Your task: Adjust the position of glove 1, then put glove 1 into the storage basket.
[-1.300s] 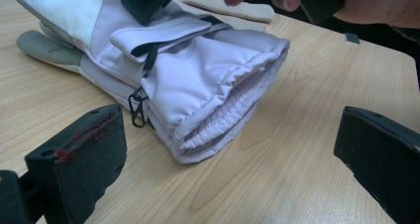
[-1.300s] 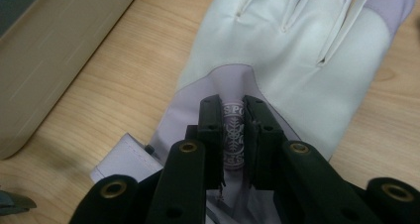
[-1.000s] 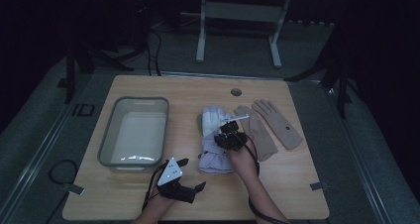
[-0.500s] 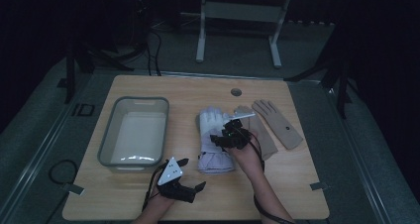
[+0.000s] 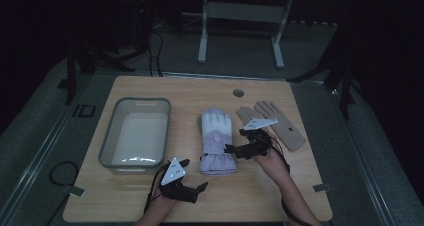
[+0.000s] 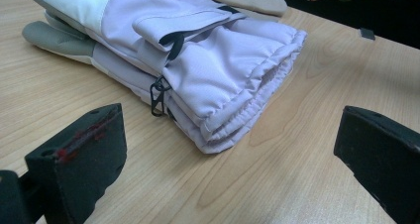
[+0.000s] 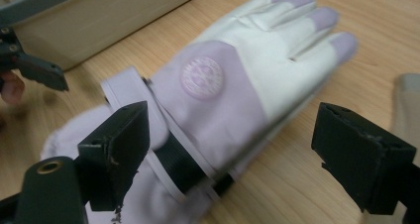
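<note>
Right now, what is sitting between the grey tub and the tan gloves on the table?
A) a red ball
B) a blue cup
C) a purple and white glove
C: the purple and white glove lies between the grey tub and the tan gloves.

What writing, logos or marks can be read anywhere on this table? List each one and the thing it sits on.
"ID": marking by the table's left edge in the high view; it seems to read so, though it is small.
Round embossed emblem on the back of the lilac ski glove: lettering too blurred to read.
Tan gloves: one dark dot, no text.
Grey plastic tub: no text visible.
</note>
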{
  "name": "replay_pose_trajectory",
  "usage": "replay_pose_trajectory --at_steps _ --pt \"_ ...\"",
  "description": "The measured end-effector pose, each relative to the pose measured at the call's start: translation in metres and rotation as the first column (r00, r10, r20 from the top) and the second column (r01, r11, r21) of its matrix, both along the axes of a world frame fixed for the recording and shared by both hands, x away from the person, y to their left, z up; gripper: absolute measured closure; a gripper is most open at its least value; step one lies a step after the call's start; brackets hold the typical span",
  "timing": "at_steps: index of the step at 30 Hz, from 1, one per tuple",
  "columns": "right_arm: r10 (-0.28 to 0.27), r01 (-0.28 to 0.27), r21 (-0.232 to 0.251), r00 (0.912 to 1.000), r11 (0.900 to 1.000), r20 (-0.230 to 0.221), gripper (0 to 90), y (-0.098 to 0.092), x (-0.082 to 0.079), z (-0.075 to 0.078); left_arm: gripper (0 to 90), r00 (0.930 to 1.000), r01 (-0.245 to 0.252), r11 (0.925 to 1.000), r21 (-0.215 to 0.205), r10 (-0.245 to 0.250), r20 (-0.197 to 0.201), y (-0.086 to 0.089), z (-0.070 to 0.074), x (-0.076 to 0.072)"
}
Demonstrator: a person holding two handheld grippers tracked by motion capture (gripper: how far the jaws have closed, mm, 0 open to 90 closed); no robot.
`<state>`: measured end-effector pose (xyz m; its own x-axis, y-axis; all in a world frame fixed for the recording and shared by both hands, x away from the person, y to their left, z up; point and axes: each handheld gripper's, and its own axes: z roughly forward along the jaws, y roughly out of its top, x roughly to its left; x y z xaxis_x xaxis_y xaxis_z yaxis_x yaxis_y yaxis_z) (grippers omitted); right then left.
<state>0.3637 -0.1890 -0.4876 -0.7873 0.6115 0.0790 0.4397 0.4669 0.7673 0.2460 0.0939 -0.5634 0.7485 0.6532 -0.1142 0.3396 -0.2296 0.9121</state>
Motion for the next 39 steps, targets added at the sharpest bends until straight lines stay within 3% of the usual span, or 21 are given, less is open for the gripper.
replay_pose_trajectory --at_steps 2,7,9,13,18,20,22,25,30,31,32,34,35,36,37,38,39 --pt "0.020 -0.020 0.013 0.9998 1.000 0.002 14.8 -0.009 -0.001 -0.002 0.0 1.0000 0.002 1.0000 0.007 -0.002 0.009 -0.001 0.000 -0.001" --pt "0.022 -0.022 -0.023 0.9994 1.000 0.025 14.5 -0.026 -0.006 -0.005 0.0 0.9994 0.015 0.9997 0.016 -0.016 0.032 -0.003 0.000 -0.003" --pt "0.014 -0.014 -0.013 0.9998 1.000 -0.014 13.7 -0.032 -0.007 -0.007 0.0 0.9991 0.034 0.9994 0.013 -0.034 0.024 -0.004 0.000 -0.004" --pt "0.002 -0.002 -0.006 0.9996 1.000 -0.029 13.6 -0.036 -0.011 -0.011 0.0 0.9970 0.075 0.9972 0.009 -0.074 -0.023 -0.005 0.005 -0.007" --pt "-0.013 0.013 -0.003 0.9990 1.000 -0.043 12.3 -0.037 -0.012 -0.010 0.0 0.9993 0.037 0.9993 -0.003 -0.037 -0.005 -0.005 0.018 -0.009" --pt "-0.023 0.023 -0.002 0.9992 1.000 -0.034 11.1 -0.037 -0.011 -0.005 0.0 0.9999 0.007 0.9998 -0.016 -0.007 0.008 -0.005 0.033 -0.006" --pt "-0.010 0.011 0.019 0.9989 1.000 -0.045 10.7 -0.035 -0.010 -0.001 0.0 0.9997 -0.005 0.9993 -0.038 0.004 -0.023 -0.006 0.044 0.001" --pt "-0.020 0.021 0.016 0.9987 1.000 -0.047 10.8 -0.030 -0.007 0.004 0.0 0.9952 -0.032 0.9989 -0.035 0.028 -0.094 -0.009 0.055 0.011" --pt "-0.055 0.055 0.005 0.9981 0.998 -0.029 18.3 -0.025 0.000 0.008 0.0 0.9945 -0.062 0.9953 0.074 0.068 -0.080 -0.022 0.069 0.027" --pt "-0.080 0.080 0.011 0.9962 0.997 -0.033 28.7 -0.021 0.006 0.008 6.4 0.9940 -0.071 0.9942 0.082 0.077 -0.078 -0.024 0.070 0.030" --pt "-0.080 0.080 0.011 0.9962 0.997 -0.033 28.7 -0.021 0.006 0.008 6.4 0.9932 -0.083 0.9935 0.077 0.089 -0.075 -0.026 0.072 0.033" --pt "-0.101 0.104 0.043 0.9928 0.994 -0.065 41.9 -0.019 0.012 0.007 12.2 0.9924 -0.099 0.9927 0.069 0.103 -0.067 -0.029 0.077 0.038" --pt "-0.120 0.126 0.075 0.9896 0.989 -0.079 46.6 -0.016 0.015 0.006 14.5 0.9905 -0.120 0.9879 0.099 0.126 -0.056 -0.034 0.080 0.042" --pt "-0.120 0.126 0.075 0.9896 0.989 -0.079 46.6 -0.016 0.015 0.006 16.2 0.9905 -0.120 0.9879 0.099 0.126 -0.056 -0.034 0.080 0.042" --pt "-0.109 0.118 0.096 0.9889 0.988 -0.101 51.5 -0.014 0.017 0.005 16.2 0.9874 -0.144 0.9828 0.116 0.150 -0.050 -0.037 0.080 0.044" --pt "-0.105 0.118 0.112 0.9873 0.987 -0.120 51.6 -0.012 0.018 0.003 20.4 0.9861 -0.148 0.9824 0.114 0.156 -0.059 -0.037 0.080 0.045" --pt "-0.097 0.114 0.119 0.9858 0.986 -0.137 51.1 -0.006 0.018 -0.001 22.5 0.9781 -0.177 0.9748 0.136 0.189 -0.086 -0.041 0.075 0.047"
